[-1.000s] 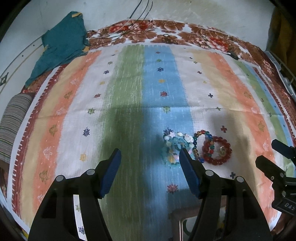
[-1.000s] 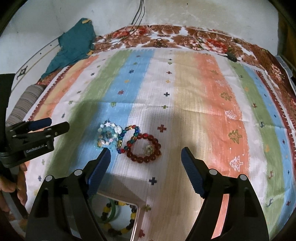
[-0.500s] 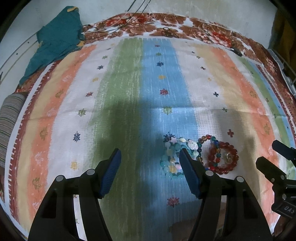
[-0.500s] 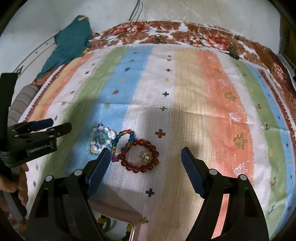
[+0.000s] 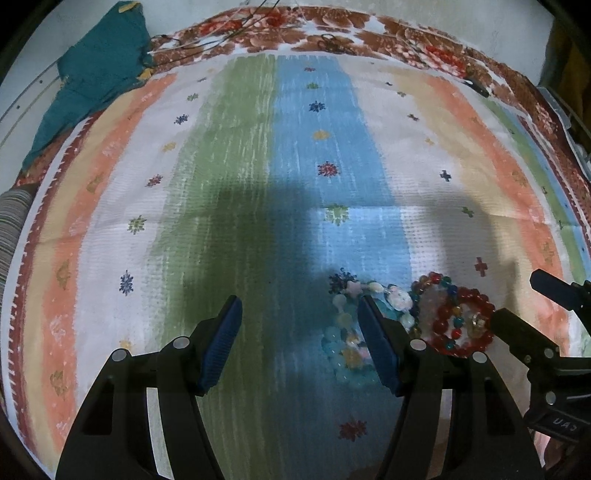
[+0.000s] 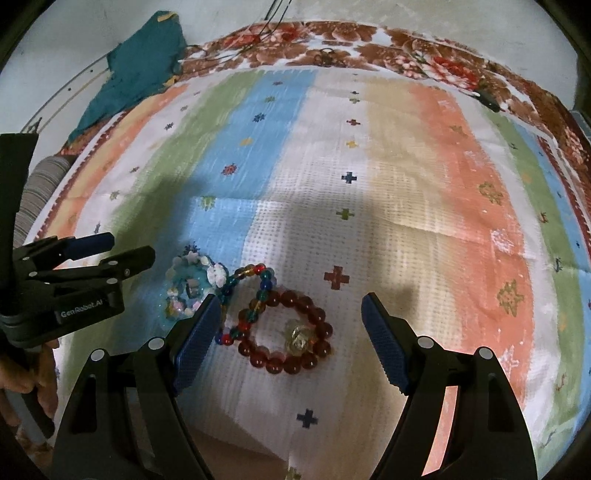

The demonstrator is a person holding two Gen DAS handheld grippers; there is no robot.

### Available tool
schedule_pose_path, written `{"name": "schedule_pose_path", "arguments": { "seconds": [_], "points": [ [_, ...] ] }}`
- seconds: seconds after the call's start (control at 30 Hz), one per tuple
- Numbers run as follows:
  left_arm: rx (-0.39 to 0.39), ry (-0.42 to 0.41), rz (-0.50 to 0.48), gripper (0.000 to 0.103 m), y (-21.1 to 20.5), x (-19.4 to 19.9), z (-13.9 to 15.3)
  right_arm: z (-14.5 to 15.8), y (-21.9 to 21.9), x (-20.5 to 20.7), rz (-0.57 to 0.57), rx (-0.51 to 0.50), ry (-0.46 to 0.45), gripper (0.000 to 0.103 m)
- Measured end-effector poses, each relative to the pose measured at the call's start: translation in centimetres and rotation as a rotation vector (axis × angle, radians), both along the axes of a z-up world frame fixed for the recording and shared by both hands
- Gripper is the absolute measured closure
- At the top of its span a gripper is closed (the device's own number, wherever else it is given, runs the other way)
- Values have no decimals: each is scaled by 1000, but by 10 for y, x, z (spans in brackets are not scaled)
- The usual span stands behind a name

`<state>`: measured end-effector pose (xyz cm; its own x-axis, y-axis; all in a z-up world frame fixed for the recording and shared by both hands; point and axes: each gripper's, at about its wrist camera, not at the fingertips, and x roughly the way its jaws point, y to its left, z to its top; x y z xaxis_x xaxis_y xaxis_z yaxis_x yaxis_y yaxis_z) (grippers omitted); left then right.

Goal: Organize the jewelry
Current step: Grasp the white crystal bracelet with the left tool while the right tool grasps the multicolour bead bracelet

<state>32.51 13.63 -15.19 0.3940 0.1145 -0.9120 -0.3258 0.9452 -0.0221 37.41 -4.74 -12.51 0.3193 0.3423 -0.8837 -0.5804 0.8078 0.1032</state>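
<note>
Three bead bracelets lie together on the striped cloth. A dark red bracelet (image 6: 291, 332) with a gold charm lies between my right gripper's open fingers. A multicoloured bracelet (image 6: 245, 295) overlaps its left side. A pale blue and white bracelet (image 6: 192, 288) lies further left. My right gripper (image 6: 290, 345) is open and empty, just above the red bracelet. My left gripper (image 5: 299, 339) is open and empty; its right finger hides part of the pale blue bracelet (image 5: 345, 343). The red bracelet (image 5: 461, 325) lies to its right.
A teal cloth (image 6: 136, 70) lies at the far left corner. A striped bolster (image 5: 13, 218) sits off the left edge. Cables (image 5: 236, 29) trail over the far floral border. The right gripper shows at the right edge in the left wrist view (image 5: 532, 310).
Both grippers have moved forward and down toward the bracelets. The open box with bracelets at the bottom of the earlier views has passed out of sight. The bracelets have not moved.
</note>
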Motion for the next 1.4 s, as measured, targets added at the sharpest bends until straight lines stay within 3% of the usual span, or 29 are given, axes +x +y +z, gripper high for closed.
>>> {"name": "schedule_pose_path", "arguments": {
  "seconds": [0.23, 0.43, 0.53, 0.67, 0.9, 1.03, 1.1, 1.23, 1.3, 1.4],
  "points": [
    [-82, 9, -1, 40, 8, 9, -16, -15, 7, 10, 10, -31, 28, 25],
    [-108, 16, -15, 46, 6, 19, -22, -24, 10, 16, 24, -39, 43, 26],
    [-111, 25, -21, 50, 5, 23, -25, -27, 14, 19, 40, -49, 51, 37],
    [-121, 37, -32, 65, 4, 25, -30, -33, 20, 20, 65, -59, 56, 42],
    [-138, 42, -50, 76, 4, 24, -35, -40, 27, 21, 80, -71, 71, 55],
    [-149, 49, -75, 88, -1, 25, -37, -42, 29, 21, 90, -71, 75, 74],
    [-143, 50, -86, 93, -4, 25, -38, -43, 28, 21, 93, -62, 83, 77],
    [-115, 49, -98, 93, -8, 25, -40, -43, 27, 21, 97, -48, 85, 82],
    [-113, 45, -99, 93, -8, 24, -39, -42, 27, 19, 99, -46, 72, 92],
    [-102, 42, -99, 93, -7, 24, -37, -40, 27, 19, 97, -51, 64, 92]
  ]
}}
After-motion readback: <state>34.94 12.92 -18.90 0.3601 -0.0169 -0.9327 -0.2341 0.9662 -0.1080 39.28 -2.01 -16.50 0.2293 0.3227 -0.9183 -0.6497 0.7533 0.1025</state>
